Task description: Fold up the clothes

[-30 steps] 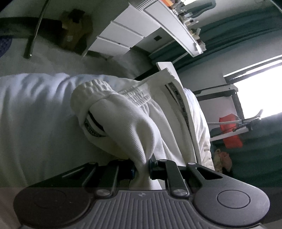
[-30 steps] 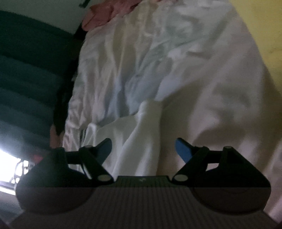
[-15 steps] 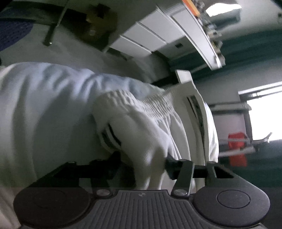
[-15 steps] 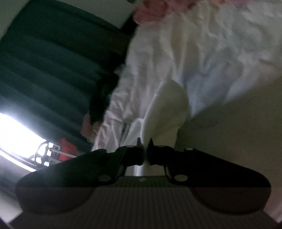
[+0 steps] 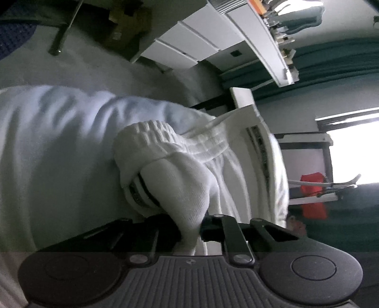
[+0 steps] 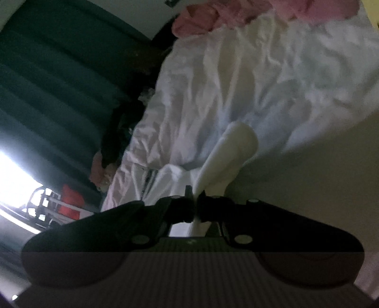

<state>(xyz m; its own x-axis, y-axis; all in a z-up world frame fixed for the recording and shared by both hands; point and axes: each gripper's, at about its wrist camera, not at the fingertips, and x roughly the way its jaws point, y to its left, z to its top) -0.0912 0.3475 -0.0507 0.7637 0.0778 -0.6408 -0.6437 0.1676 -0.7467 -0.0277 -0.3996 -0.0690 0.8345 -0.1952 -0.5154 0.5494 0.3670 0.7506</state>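
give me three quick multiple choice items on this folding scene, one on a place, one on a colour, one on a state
1. Where does the white ribbed garment lie?
A. on a bed with a white sheet
B. in a drawer
C. on a chair

2. What colour is the crumpled cloth at the far end of the bed sheet?
A. blue
B. pink
C. black

3. How is the right gripper?
A. wide open
B. out of view
C. shut on fabric

Answers:
1. A, the sheet spreads beneath the garment.
2. B, a pink heap lies at the sheet's far end.
3. C, its jaws pinch a white fold; the left gripper likewise clamps the garment.
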